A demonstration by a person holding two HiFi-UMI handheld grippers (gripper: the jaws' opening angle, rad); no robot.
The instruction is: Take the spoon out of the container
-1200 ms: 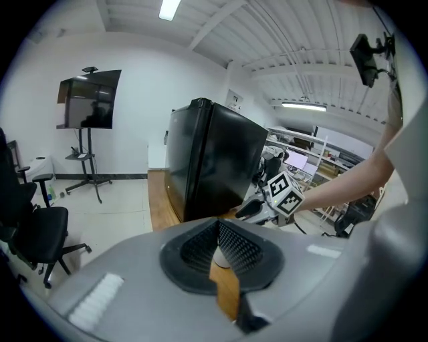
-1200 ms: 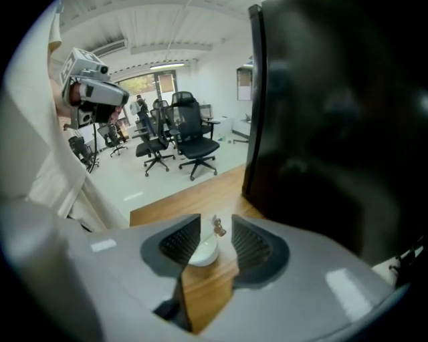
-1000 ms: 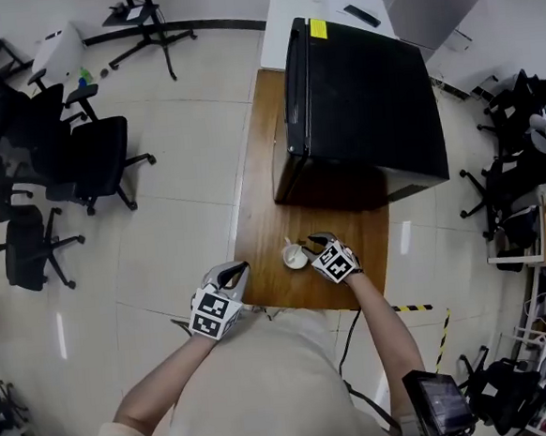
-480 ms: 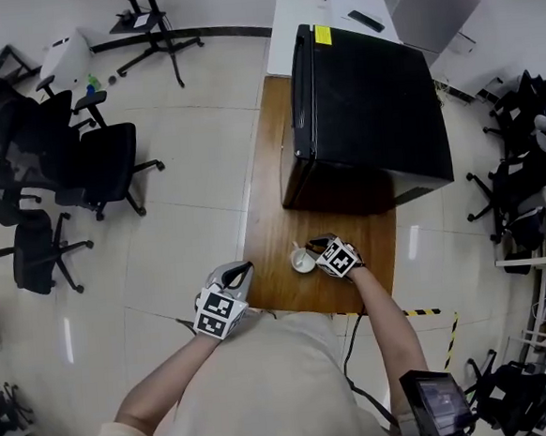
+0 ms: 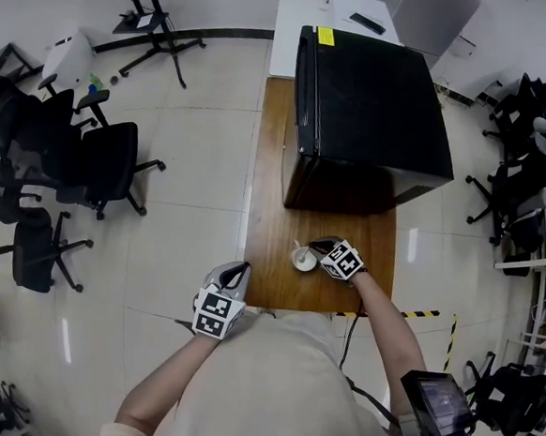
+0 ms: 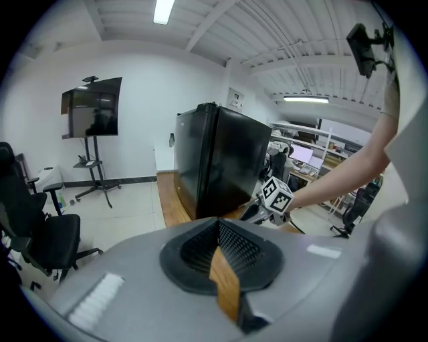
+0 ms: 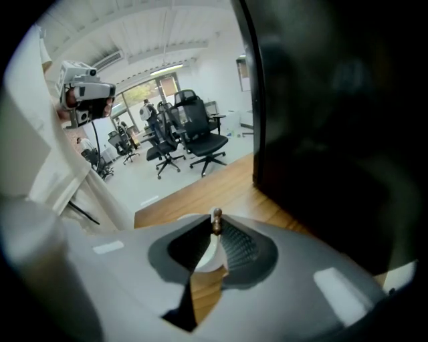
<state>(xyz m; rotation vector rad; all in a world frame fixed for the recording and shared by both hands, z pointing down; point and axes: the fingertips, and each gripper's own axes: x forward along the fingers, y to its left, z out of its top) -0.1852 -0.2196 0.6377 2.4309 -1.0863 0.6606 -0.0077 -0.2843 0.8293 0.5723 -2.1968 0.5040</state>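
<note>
A small white cup [image 5: 304,259] stands near the front edge of the wooden table [image 5: 270,203], with a spoon [image 5: 297,247] standing in it. My right gripper [image 5: 318,249] reaches the cup from the right. In the right gripper view its jaws are shut on the spoon's thin handle, whose brown knob end [image 7: 216,218] sticks up just past the fingertips, with the white cup [image 7: 210,258] showing below them. My left gripper [image 5: 238,271] hangs off the table's front left corner, shut and holding nothing; in its own view the left gripper [image 6: 218,226] faces the right gripper [image 6: 252,212].
A large black cabinet [image 5: 367,101] fills the far half of the table, close behind the cup, and looms at the right as a black cabinet [image 7: 348,113] in the right gripper view. Several office chairs [image 5: 80,162] stand on the floor to the left. A person's torso is at the table's front edge.
The right gripper has closed in on the cup from the right, and its jaws have gone from open to shut on the spoon's handle. The left gripper has stayed put.
</note>
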